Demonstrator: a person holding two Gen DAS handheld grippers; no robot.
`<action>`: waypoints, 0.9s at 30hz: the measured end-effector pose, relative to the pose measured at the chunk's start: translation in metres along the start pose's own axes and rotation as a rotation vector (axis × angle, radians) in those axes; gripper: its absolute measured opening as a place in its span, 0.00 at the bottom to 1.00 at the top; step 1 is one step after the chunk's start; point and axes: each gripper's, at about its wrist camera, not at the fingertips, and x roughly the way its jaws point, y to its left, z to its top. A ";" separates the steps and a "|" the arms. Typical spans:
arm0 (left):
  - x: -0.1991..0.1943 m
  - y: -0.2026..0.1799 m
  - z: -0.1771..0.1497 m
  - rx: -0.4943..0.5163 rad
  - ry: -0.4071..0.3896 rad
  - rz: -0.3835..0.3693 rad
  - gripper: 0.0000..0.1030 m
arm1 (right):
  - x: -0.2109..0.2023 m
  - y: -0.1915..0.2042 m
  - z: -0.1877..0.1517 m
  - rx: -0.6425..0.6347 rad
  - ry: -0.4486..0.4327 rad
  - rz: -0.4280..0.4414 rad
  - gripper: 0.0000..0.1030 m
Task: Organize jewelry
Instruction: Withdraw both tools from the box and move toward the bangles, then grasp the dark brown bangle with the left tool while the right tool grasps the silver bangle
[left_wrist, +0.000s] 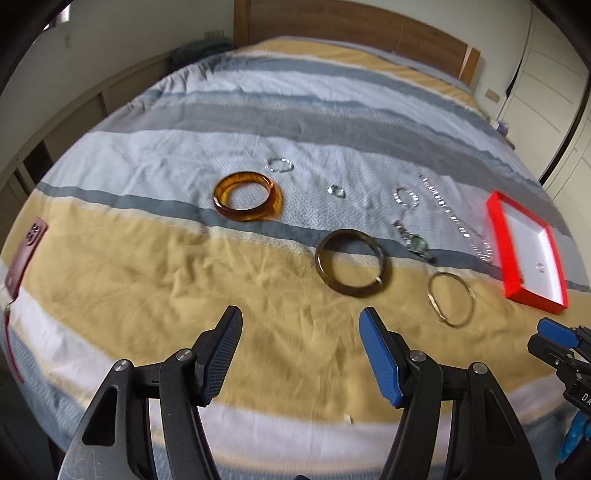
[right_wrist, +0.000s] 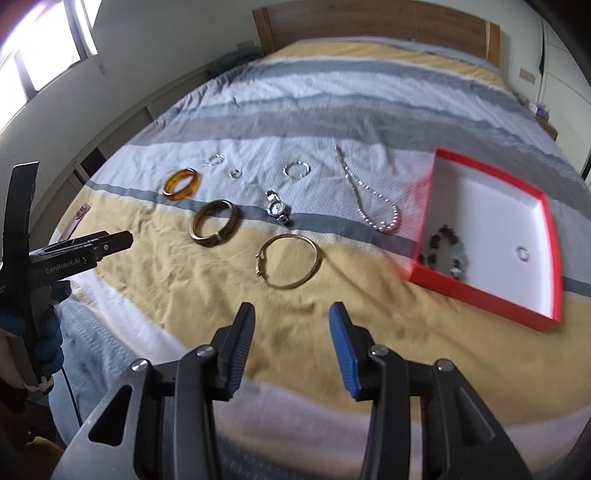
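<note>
From the left wrist view, the left tool (left_wrist: 301, 354) hangs over the striped bed cover (left_wrist: 155, 266) with its jaws apart and empty, touching nothing. Ahead lie an amber bangle (left_wrist: 246, 196), a dark bangle (left_wrist: 350, 267), a thin gold bangle (left_wrist: 451, 299), a wristwatch (left_wrist: 414, 240) and a pearl necklace (left_wrist: 458, 221), all apart from the tool. A red tray (left_wrist: 496, 236) sits at the right, a small ring (left_wrist: 540, 267) inside. The right tool (left_wrist: 554, 334) shows at the right edge. A phone (left_wrist: 26, 254) lies at the left.

From the right wrist view, the right tool (right_wrist: 291, 347) is also released, its jaws parted narrower and empty above the yellow stripe. The gold bangle (right_wrist: 289, 266) lies just ahead, the watch (right_wrist: 277, 209) and pearl necklace (right_wrist: 373, 206) beyond. The red tray (right_wrist: 476, 291) holds a dark bead bracelet (right_wrist: 445, 253) and the ring (right_wrist: 522, 254). At left, a gloved hand (right_wrist: 44, 332) holds the left tool (right_wrist: 107, 242), marked "GenRobot.AI".
</note>
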 end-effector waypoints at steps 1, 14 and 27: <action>0.009 0.000 0.004 -0.001 0.009 -0.003 0.63 | 0.012 -0.002 0.006 0.001 0.014 0.004 0.39; 0.114 -0.017 0.030 0.071 0.090 0.033 0.58 | 0.100 -0.027 0.034 0.024 0.105 0.034 0.37; 0.127 -0.018 0.024 0.071 0.056 0.012 0.72 | 0.118 -0.028 0.028 0.008 0.079 0.049 0.20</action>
